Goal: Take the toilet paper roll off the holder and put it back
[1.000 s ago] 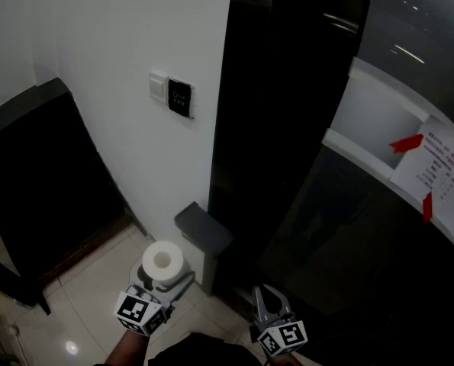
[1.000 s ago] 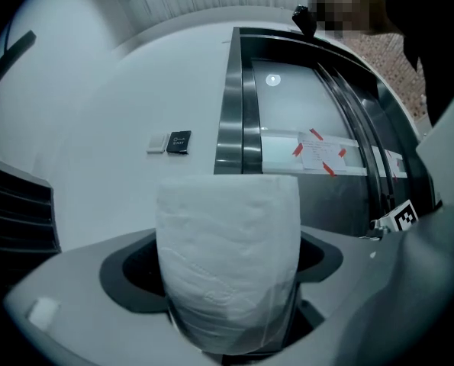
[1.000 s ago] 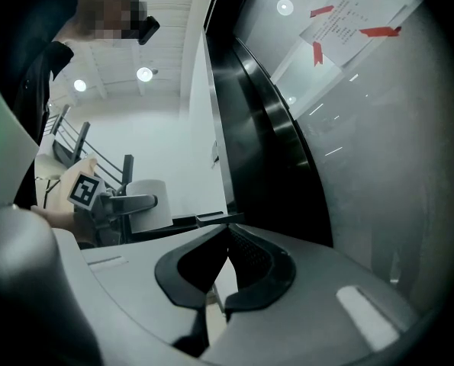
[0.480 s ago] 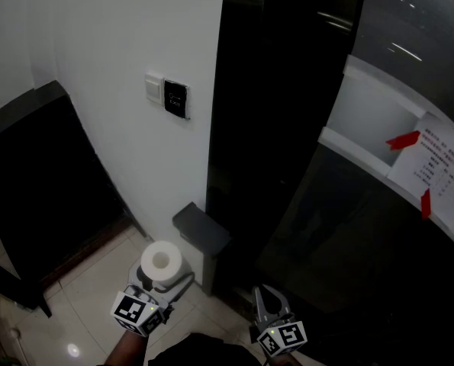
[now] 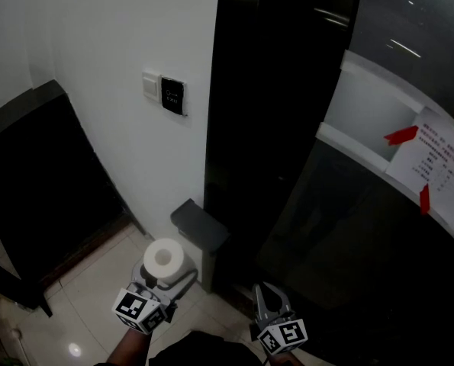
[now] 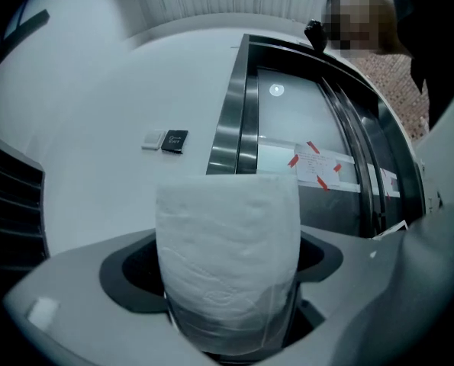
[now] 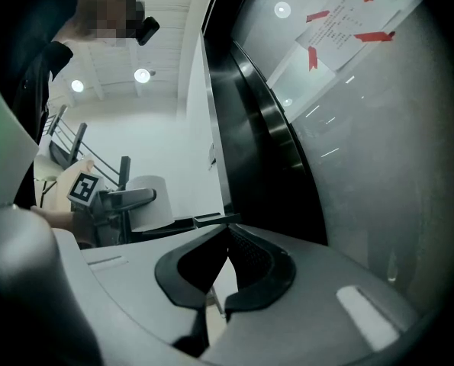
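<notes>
A white toilet paper roll [image 5: 164, 258] stands upright between the jaws of my left gripper [image 5: 165, 277], low in the head view. In the left gripper view the roll [image 6: 227, 250] fills the gap between the wide-set jaws, which are shut on it. A dark grey holder [image 5: 200, 232] juts from the wall corner just right of the roll. My right gripper [image 5: 262, 296] hangs near the bottom edge, apart from both. Its jaws meet at their tips [image 7: 227, 233] with nothing between them. The roll [image 7: 146, 200] also shows off to the left in the right gripper view.
A white wall carries a pale switch plate [image 5: 152, 85] and a black panel [image 5: 173, 95]. A tall black column [image 5: 272, 128] and a glossy dark wall with a taped notice [image 5: 436, 162] stand at the right. Dark furniture [image 5: 36, 181] is at the left, above a pale tiled floor [image 5: 82, 296].
The head view has drifted slightly. The roll stays in my left gripper and neither gripper has visibly moved.
</notes>
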